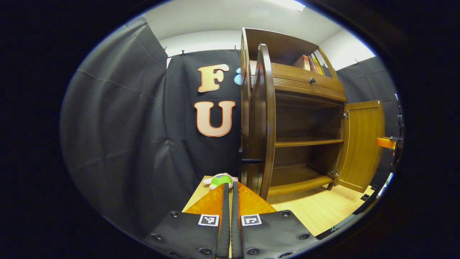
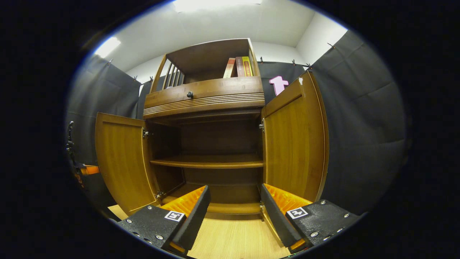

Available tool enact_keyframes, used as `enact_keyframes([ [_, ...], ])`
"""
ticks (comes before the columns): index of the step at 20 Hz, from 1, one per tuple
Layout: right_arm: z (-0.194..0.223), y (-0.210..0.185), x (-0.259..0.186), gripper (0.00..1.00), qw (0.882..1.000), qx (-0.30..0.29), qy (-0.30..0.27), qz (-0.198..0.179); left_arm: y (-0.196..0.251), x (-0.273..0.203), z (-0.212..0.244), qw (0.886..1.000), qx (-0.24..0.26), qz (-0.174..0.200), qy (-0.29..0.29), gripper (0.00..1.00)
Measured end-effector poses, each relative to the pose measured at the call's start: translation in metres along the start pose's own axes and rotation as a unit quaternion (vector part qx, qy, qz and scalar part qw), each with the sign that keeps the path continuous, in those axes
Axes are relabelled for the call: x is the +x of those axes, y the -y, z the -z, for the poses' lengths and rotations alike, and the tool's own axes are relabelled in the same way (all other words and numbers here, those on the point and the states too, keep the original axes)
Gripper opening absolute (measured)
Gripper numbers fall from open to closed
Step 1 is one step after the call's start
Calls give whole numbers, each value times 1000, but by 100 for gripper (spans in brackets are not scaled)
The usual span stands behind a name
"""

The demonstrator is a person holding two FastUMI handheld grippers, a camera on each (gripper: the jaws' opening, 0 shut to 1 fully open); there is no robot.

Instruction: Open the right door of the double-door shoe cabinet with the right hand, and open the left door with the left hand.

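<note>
In the left gripper view, the left tool [image 1: 230,196] sits low in the picture with its two orange ribbed fingers [image 1: 210,201] pressed together, nothing between them, black plates with small square markers behind. Just past their tips lies a small plush toy [image 1: 220,179], green and pink, on the pale wood floor [image 1: 323,208]. The shoe cabinet [image 1: 305,108] stands to the right, made of warm brown glossy wood. Its left door [image 1: 264,118] is swung out and seen edge-on, a curved slab with a dark handle [image 1: 250,161] sticking out near the fingers. The right door [image 1: 361,144] hangs wide open on the far side, and an orange part of the other tool [image 1: 387,142] shows beside it. Inside, a flat shelf [image 1: 309,142] crosses the hollow, and books [image 1: 312,64] stand on top.

In the right gripper view, the right tool [image 2: 235,205] is spread wide, holding nothing, its fingers [image 2: 187,201] framing the cabinet's lower opening. Both flat panel doors stand open, hinges showing at their inner edges. A round dark knob [image 2: 189,94] sits on the grooved drawer front [image 2: 205,99] above the shelf.
</note>
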State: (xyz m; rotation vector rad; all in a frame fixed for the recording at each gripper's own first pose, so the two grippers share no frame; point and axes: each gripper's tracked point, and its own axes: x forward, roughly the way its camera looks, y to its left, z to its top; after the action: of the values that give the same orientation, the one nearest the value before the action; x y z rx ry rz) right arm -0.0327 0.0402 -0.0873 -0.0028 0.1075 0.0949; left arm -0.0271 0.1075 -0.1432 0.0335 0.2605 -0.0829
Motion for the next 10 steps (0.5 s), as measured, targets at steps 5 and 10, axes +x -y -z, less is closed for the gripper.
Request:
enact_keyframes([
  [5,-6,4,2,99,1000,-1,7,3,29,-26,-39,1000,-7,-3,26,8],
  [10,-7,8,4,99,1000,-6,3,3,75,-32,-61,999,-11,19,34,10],
])
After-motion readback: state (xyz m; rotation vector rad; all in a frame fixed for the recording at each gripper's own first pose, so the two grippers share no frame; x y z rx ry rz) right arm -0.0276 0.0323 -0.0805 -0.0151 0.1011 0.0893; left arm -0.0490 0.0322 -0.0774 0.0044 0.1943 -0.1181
